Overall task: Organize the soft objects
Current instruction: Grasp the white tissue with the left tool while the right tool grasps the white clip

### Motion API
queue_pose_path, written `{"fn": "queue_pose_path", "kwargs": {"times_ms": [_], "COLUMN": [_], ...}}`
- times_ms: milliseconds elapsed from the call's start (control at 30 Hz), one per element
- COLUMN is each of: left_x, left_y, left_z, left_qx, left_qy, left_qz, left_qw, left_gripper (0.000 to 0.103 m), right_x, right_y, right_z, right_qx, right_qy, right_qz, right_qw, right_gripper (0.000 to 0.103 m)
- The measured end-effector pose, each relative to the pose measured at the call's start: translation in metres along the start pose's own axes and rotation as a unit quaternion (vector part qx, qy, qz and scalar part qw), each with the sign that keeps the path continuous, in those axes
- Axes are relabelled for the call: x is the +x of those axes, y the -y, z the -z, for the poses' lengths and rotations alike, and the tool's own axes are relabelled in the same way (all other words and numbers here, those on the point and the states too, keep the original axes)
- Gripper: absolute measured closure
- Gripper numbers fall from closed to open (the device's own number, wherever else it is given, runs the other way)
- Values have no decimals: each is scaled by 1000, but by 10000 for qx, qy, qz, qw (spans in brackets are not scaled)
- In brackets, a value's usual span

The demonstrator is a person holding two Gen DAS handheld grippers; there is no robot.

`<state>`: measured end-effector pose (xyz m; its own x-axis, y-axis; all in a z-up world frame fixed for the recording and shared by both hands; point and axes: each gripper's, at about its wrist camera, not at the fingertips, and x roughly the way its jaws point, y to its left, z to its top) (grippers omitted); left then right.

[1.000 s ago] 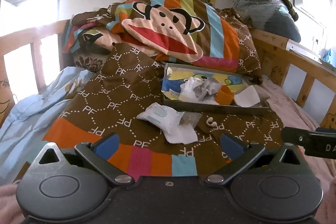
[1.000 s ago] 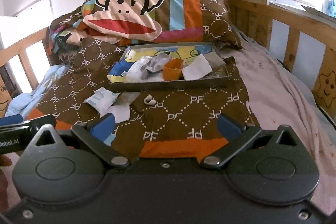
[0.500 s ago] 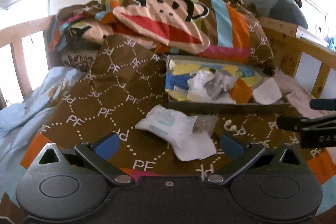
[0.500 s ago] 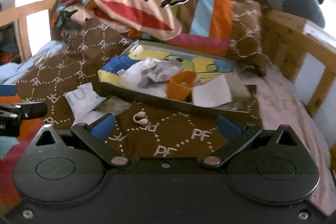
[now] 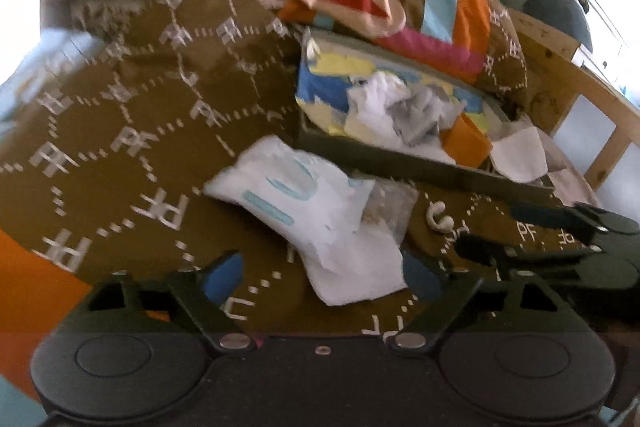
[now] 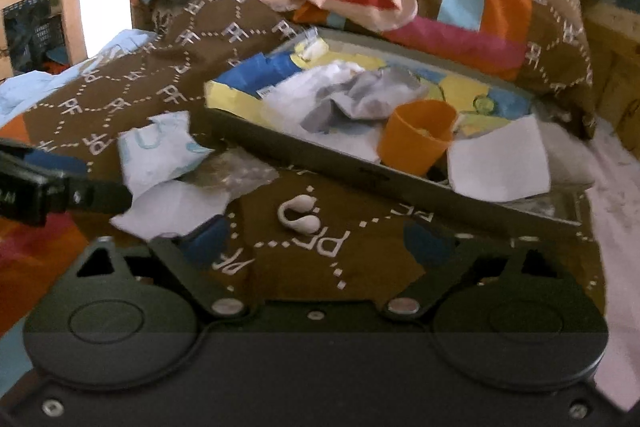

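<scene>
Both tongs are closing with nothing between their pads. The left tongs (image 5: 320, 273) are hanging over the white wipes packet (image 5: 298, 193) lying on the brown bedspread (image 5: 132, 99); the right tongs (image 6: 318, 241) are hovering near the small white clip (image 6: 298, 213), beside the grey tray (image 6: 400, 183).

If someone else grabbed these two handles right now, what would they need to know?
Left tool: holding nothing, jaws closing, with a white tissue lying between them.
Right tool: holding nothing, jaws closing, over a small white clip on the brown bedspread.
A white wipes packet lies beside the tissue.
The grey tray holds crumpled cloths and an orange cup.
Nothing picked up yet; the loose items still need sorting.
</scene>
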<state>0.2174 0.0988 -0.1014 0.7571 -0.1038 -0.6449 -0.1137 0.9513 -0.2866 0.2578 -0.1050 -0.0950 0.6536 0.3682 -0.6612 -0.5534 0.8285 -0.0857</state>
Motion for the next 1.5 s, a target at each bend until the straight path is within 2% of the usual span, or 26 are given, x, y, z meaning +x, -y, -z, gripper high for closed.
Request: {"fn": "queue_pose_path", "kwargs": {"times_ms": [100, 167, 233, 367, 433, 600, 700, 967, 1167, 1333, 1500], "left_x": [11, 14, 18, 23, 25, 28, 27, 17, -3, -24, -38], "left_y": [-2, -2, -2, -1, -3, -5, -3, 5, 25, 45, 68], "left_z": [0, 0, 0, 0, 1, 5, 7, 11, 14, 12, -6], "left_qx": [-129, -183, -235, -240, -321, -483, -508, -486, -352, -53, 370], "left_qy": [-200, -194, -239, -316, -400, -523, -553, -580, -481, -216, 121], "left_qz": [63, 89, 149, 197, 267, 384, 410, 558, 738, 803, 886], "left_qw": [9997, 9996, 9993, 9990, 9983, 9967, 9963, 9956, 9955, 9965, 9953], "left_gripper": [29, 35, 48, 64, 76, 90, 96, 99, 99, 99, 99], "right_x": [18, 27, 35, 50, 53, 58, 54, 36, 15, -2, -16], "right_y": [7, 10, 13, 9, 5, 4, 4, 2, 6, 19, 34], "right_z": [1, 1, 1, 1, 2, 3, 3, -2, -12, -22, -33], "right_qx": [55, 81, 133, 102, 61, 109, 160, 20, -56, 117, 289], "right_qy": [-76, -128, -159, -204, -199, -201, -205, -159, 64, 299, 588], "right_qz": [-85, -143, -191, -271, -304, -472, -521, -600, -557, -490, -353], "right_qw": [9999, 9998, 9996, 9994, 9993, 9986, 9983, 9981, 9984, 9983, 9972], "right_gripper": [38, 46, 50, 59, 63, 80, 82, 82, 82, 82, 82]}}
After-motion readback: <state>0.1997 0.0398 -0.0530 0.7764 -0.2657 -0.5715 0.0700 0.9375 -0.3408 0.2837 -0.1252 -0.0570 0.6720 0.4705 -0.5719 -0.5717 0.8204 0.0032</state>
